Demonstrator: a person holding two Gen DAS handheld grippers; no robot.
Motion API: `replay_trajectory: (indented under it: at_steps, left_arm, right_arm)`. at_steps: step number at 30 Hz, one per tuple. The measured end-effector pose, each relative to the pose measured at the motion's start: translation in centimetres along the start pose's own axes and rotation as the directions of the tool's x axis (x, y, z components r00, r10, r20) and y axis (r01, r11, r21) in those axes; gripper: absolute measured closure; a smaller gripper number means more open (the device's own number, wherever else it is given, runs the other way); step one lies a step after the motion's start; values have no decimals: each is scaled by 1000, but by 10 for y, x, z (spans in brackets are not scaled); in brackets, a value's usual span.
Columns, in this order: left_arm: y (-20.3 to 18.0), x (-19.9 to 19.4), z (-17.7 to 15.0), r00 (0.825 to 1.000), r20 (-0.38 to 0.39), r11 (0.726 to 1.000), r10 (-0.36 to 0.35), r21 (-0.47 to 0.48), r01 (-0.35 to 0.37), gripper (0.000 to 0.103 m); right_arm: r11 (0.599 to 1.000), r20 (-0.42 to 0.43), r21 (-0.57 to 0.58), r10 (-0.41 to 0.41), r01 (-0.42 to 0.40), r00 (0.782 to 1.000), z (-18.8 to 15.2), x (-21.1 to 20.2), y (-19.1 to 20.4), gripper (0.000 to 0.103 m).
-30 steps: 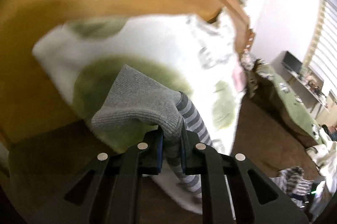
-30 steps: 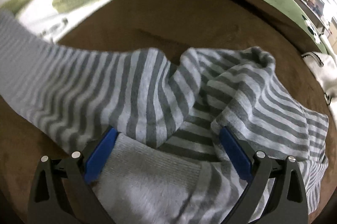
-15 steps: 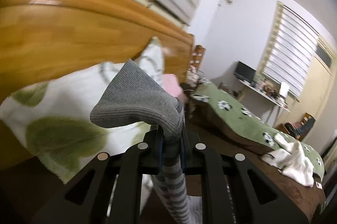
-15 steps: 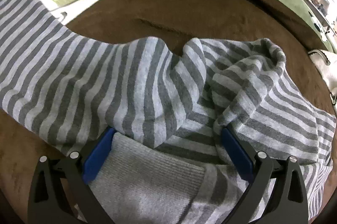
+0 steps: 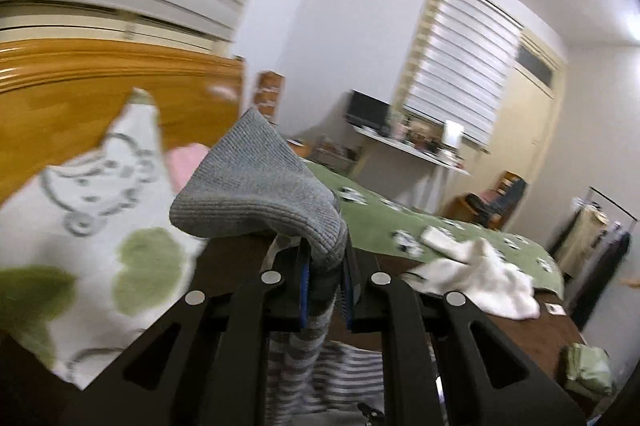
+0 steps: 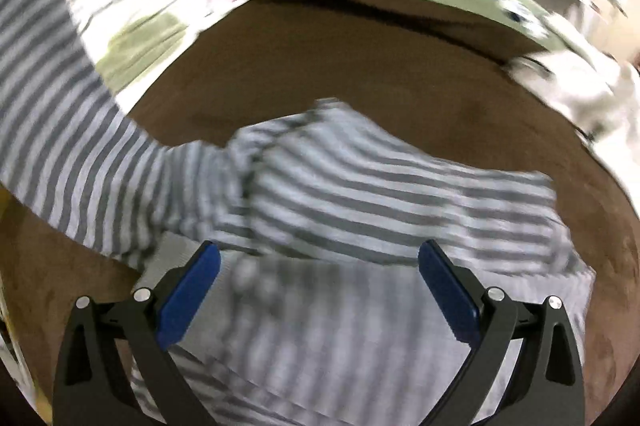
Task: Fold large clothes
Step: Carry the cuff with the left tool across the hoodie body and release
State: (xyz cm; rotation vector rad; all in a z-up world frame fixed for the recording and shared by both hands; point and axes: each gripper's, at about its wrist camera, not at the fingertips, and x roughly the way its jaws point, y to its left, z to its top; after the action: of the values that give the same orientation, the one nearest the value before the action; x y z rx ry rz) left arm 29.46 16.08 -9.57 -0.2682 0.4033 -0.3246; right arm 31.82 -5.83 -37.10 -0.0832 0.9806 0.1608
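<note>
The grey-and-white striped garment (image 6: pixel 360 177) lies bunched on the brown bed sheet (image 6: pixel 320 57), and one sleeve runs up and off to the left. My left gripper (image 5: pixel 326 266) is shut on that sleeve's ribbed grey cuff (image 5: pixel 260 193), which flops over the fingertips. The striped sleeve (image 5: pixel 296 358) hangs below the jaws. My right gripper (image 6: pixel 320 258) stands wide open just above the garment's near part. Its blue pads (image 6: pixel 192 286) are apart from each other with blurred striped cloth beneath them.
A white pillow with green patches (image 5: pixel 100 218) leans on the wooden headboard (image 5: pixel 80 89), with something pink (image 5: pixel 186 161) beside it. A green blanket (image 5: pixel 400 222) and a white cloth (image 5: pixel 480 274) lie on the far side. A folded green item (image 5: pixel 588 370) sits at the right.
My left gripper has risen with the cuff and swung from the pillow toward the room. The sleeve is drawn out taut. My right gripper has lifted and pulled back, still open.
</note>
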Motion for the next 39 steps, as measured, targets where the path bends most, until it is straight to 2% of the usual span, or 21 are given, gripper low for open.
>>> replay_trajectory:
  at_steps: [3,5,9,12,16,19,20,23,25,27,28,29,30,33,35,37,39]
  left_arm:
    - [-45,18,-20,997,-30,997,-69,25,70,88]
    - [-70,29,-34,993,-43,993,-112,41,114,88]
    - [-126,62,-78,979,-105,984,-175,28,178,88]
    - [-156,85,-120,970,-154,981,-187,13,192,88]
    - [-186,115,-187,952,-253,981,-174,44,191,88]
    - [-199,137,-239,918,-358,976,-172,67,209,88]
    - [-202,144,-260,900,-401,972,-169,81,218,88]
    - [-205,158,-301,854,-496,965,-158,106,240,88]
    - [-207,164,-321,830,-539,957,-144,136,255,86]
    - [-209,174,-341,786,-601,954,-144,128,273,76]
    - [-208,178,-350,767,-624,954,-148,114,276,58]
    - [-207,179,-354,758,-634,955,-150,107,278,46]
    - [-207,178,-359,750,-643,952,-157,104,289,44]
    - [-214,172,-360,750,-638,941,-173,117,317,23]
    - [-219,162,-354,765,-618,935,-182,133,330,11]
    - [-220,154,-347,782,-598,937,-175,144,320,7]
    - [-215,146,-337,785,-600,943,-153,149,297,7]
  right_arm:
    - [997,7,69,-31,31,999,-4,-28,-46,6]
    - [991,50,121,-63,56,997,-9,-58,-83,6]
    - [976,85,189,-123,105,989,-13,-97,-149,6]
    - [965,94,220,-164,140,982,-26,-118,-185,6]
    - [957,92,240,-192,165,977,-44,-129,-219,6]
    - [953,86,250,-201,174,976,-59,-124,-236,6]
    - [950,82,259,-202,174,976,-66,-121,-241,6]
    - [945,71,273,-204,178,976,-82,-109,-245,6]
    - [939,53,294,-201,177,978,-96,-97,-248,6]
    - [932,35,321,-188,168,981,-107,-86,-251,6]
    - [930,29,329,-183,164,983,-111,-82,-251,6]
    - [929,21,334,-178,161,984,-116,-77,-251,6]
    - [928,15,335,-177,162,984,-118,-75,-250,6]
    - [929,5,333,-172,161,985,-124,-71,-248,6]
    - [930,5,328,-174,163,985,-124,-71,-248,6]
    - [931,6,326,-176,165,984,-123,-74,-249,6]
    - [931,5,326,-175,164,984,-120,-78,-250,6]
